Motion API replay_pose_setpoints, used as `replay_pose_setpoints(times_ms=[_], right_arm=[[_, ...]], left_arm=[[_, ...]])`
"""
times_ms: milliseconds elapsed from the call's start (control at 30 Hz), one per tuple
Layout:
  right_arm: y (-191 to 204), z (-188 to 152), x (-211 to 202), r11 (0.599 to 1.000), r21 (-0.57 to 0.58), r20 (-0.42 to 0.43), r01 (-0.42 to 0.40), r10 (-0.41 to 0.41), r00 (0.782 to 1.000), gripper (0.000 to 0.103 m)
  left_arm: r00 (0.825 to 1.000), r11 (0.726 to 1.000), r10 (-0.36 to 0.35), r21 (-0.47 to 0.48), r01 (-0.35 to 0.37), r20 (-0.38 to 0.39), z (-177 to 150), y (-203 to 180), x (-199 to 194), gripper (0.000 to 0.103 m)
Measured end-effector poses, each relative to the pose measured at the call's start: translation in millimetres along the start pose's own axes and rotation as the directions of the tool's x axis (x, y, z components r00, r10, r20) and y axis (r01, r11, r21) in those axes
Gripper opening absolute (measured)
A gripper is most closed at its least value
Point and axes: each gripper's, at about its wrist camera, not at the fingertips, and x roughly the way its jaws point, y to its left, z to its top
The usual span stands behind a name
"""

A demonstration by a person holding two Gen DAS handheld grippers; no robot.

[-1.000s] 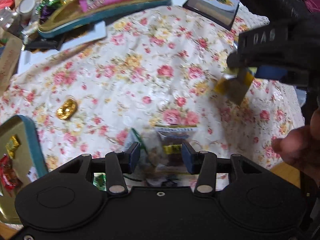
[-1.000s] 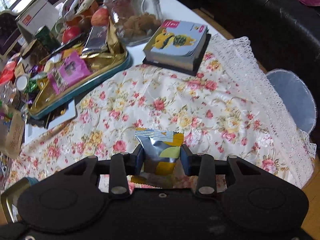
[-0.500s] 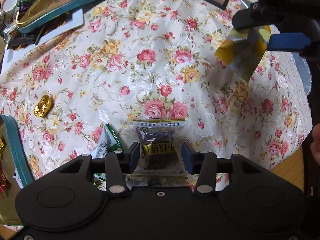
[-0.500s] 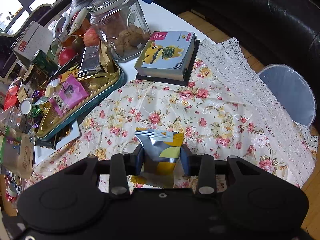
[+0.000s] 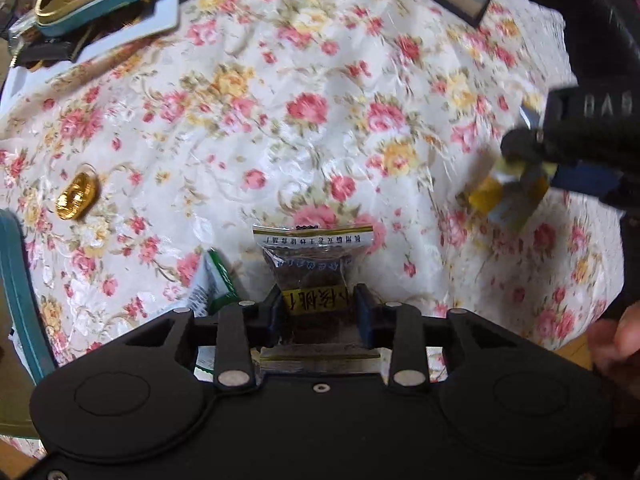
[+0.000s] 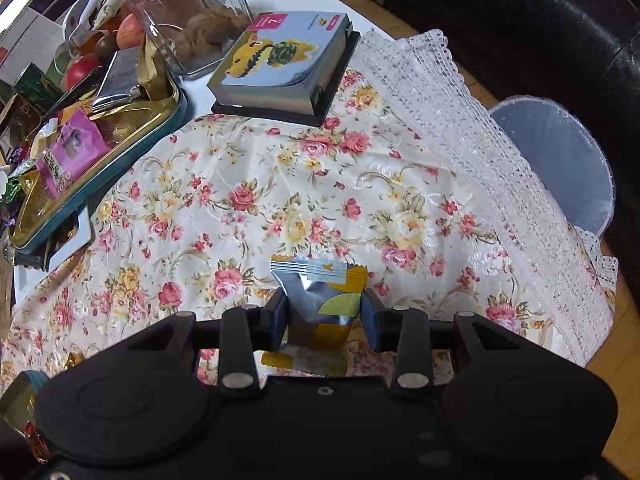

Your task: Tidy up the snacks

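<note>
On the cloth (image 5: 320, 80) — two tools, one packet each.

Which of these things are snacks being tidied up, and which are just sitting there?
Part of the job:
left tool, shut on the brown snack packet
right tool, shut on the silver-yellow packet
gold candy
green packet
gold tray

Just lying about:
book
glass jar
floral tablecloth

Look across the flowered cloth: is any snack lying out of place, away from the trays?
Yes. A gold ingot-shaped sweet lies alone on the floral tablecloth, and a green and white sachet sits loose beside the left gripper. Both grippers hold packets; the right gripper grips a silver and yellow one.
</note>
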Motion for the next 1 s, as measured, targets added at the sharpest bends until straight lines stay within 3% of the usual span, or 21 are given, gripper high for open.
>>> replay_pose_setpoints(times_ms=[333, 533, 767, 1000], right_arm=[[15.3, 1.7, -16.3, 0.999, -0.01, 0.02, -0.053, 0.053, 0.998, 0.039], [29.5, -2.0, -21.9, 0.997, -0.022, 0.019, -0.075, 0.075, 0.997, 0.039], [59.0, -15.0, -27.1, 0.991, -0.081, 0.013, -0.105, 0.107, 0.994, 0.039], [111.5, -38.3, -35.3, 0.971, -0.18, -0.009, -0.157, 0.158, 0.987, 0.039]], left_arm=[[0.994, 0.994, -0.024, -0.102, 0.035, 0.107, 11.3, 33.5, -57.1, 0.044], [0.99, 0.982, 0.033, -0.187, -0.007, 0.137, 16.1, 66.2, -80.8, 0.044], [0.985, 0.948, 0.11, -0.312, -0.064, 0.131, 4.8, 127.8, -104.4, 0.044], [0.969, 0.902, 0.19, -0.418, -0.109, 0.156, -16.5, 193.6, -131.0, 0.044]])
